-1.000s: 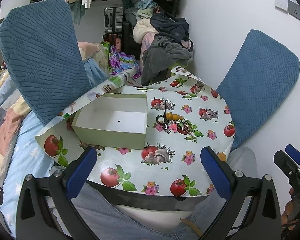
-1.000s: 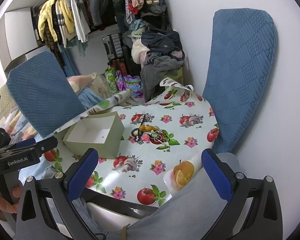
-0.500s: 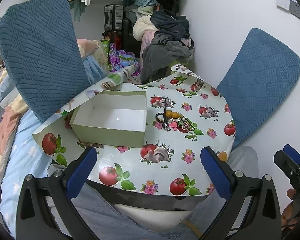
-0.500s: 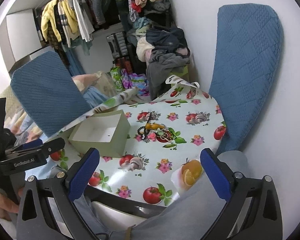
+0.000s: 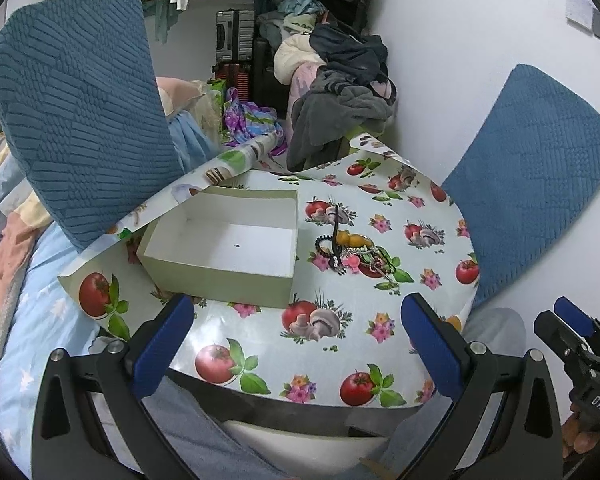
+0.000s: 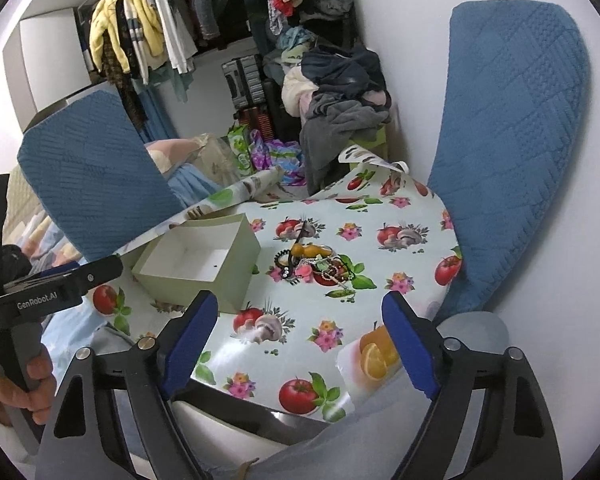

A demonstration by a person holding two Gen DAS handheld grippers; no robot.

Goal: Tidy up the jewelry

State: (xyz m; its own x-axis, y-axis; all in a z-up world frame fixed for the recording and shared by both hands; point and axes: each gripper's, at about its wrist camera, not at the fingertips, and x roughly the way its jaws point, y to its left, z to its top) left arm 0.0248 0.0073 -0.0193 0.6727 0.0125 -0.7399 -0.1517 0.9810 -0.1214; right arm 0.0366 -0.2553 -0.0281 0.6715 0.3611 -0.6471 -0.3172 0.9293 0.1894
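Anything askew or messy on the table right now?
Yes. The jewelry lies in one tangled heap beside the open box, none of it in the box. The tablecloth curls up at its far edge instead of lying flat.

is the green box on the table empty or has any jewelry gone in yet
Practically empty: the green box shows a bare white floor with only one tiny dark speck. The jewelry pile lies beside it on the tablecloth.

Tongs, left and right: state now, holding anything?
Left tongs: open, empty, short of the pale green cardboard box.
Right tongs: closing, nothing between the pads, short of the tangled jewelry pile.
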